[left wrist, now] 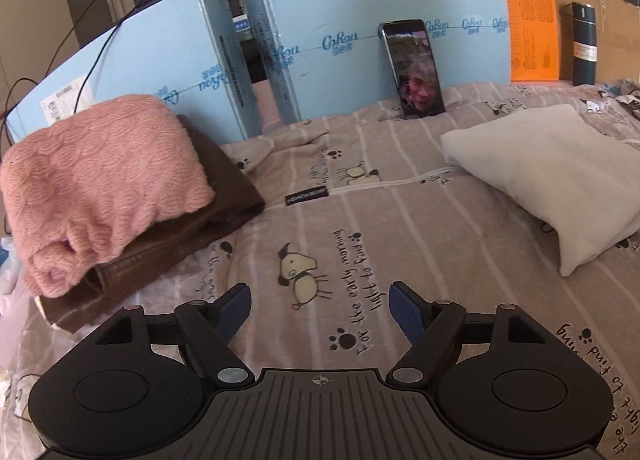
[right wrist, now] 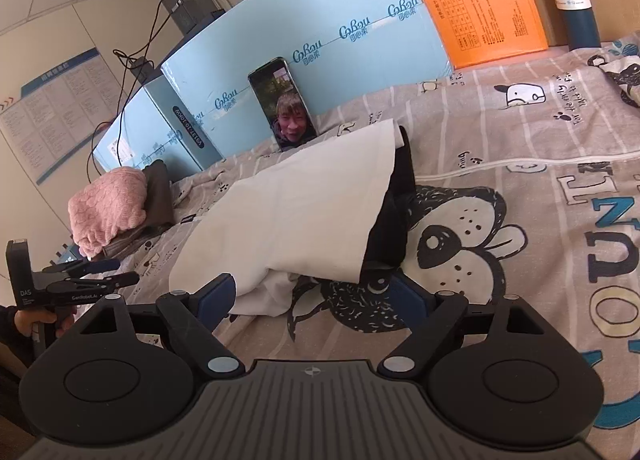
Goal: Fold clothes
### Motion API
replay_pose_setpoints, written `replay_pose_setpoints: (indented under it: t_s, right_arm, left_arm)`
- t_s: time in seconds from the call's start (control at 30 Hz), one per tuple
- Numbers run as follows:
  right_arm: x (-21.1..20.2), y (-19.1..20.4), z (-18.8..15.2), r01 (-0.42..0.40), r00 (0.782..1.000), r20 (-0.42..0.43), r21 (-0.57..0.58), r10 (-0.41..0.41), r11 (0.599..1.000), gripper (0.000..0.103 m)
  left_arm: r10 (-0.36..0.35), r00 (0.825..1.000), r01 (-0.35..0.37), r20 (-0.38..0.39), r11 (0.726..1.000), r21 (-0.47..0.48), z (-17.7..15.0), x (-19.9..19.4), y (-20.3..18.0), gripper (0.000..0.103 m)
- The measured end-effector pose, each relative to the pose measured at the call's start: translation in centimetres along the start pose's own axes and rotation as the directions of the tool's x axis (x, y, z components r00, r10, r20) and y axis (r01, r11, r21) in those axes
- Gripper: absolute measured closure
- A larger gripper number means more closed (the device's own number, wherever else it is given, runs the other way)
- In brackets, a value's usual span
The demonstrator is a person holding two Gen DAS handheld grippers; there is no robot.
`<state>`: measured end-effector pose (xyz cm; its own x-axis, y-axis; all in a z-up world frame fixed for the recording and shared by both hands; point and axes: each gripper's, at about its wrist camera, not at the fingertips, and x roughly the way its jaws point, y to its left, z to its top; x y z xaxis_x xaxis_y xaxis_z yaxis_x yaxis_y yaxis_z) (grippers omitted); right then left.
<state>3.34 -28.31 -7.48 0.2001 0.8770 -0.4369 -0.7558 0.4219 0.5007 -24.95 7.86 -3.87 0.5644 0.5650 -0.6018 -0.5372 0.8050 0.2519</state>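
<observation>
Hand-held grippers, left (left wrist: 319, 306) and right (right wrist: 316, 296), both gape wide above bedsheet (left wrist: 400, 228).

Blue boxes (left wrist: 360, 60) (printed) back the bed (left wrist: 440, 220) — white wall (right wrist: 60, 40) beyond.

The pink sweater (left wrist: 100, 188) is a fuzzy, chunky knit with a scalloped texture; the brown garment (left wrist: 216, 196) beneath it looks like smooth leather with a dull sheen. The white garment (left wrist: 560, 180) is soft matt cloth, finely napped. The bedsheet (left wrist: 400, 220) is thin printed cotton, matt and lightly creased. Each tool is matt black plastic, the left tool (left wrist: 319, 308) and right tool (right wrist: 314, 296) with ribbed blue pads (left wrist: 236, 308) and small shiny metal pins. The phone (left wrist: 414, 68) is glossy glass; the blue boards (left wrist: 340, 20) look smooth and faintly satin
</observation>
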Motion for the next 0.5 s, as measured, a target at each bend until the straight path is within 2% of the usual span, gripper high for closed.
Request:
replay_pose_setpoints:
  t_s: [0.07,0.17,0.23,0.37,0.5]
  right_arm:
    - [-0.4,-0.8,1.0,-0.014,0.999,0.043,0.003,0.014,1.000,0.016]
    - [0.0,-2.0,3.1,-0.034,0.996,0.089,0.010,0.033,0.999,0.016]
    - [1.4,-2.6,4.5,-0.030,0.996,0.087,0.013,0.029,0.999,0.016]
    - [5.1,-3.9,7.3,-0.014,0.998,0.064,0.018,0.013,1.000,0.016]
    - [8.7,-5.1,10.0,0.002,0.999,0.041,0.022,-0.003,1.000,0.016]
  left_arm:
    - [0.032,0.999,-0.032,0.036,0.999,-0.012,0.4,-1.4,0.3,0.025]
    - [-0.026,0.991,0.027,0.132,1.000,-0.012,2.0,-3.1,-0.6,0.025]
    - [-0.103,0.976,0.100,0.195,0.995,0.025,3.1,-3.2,-2.8,0.025]
    - [-0.284,0.925,0.266,0.250,0.958,0.106,4.7,-2.1,-7.9,0.025]
    - [-0.473,0.842,0.434,0.258,0.879,0.196,5.9,-0.6,-13.3,0.025]
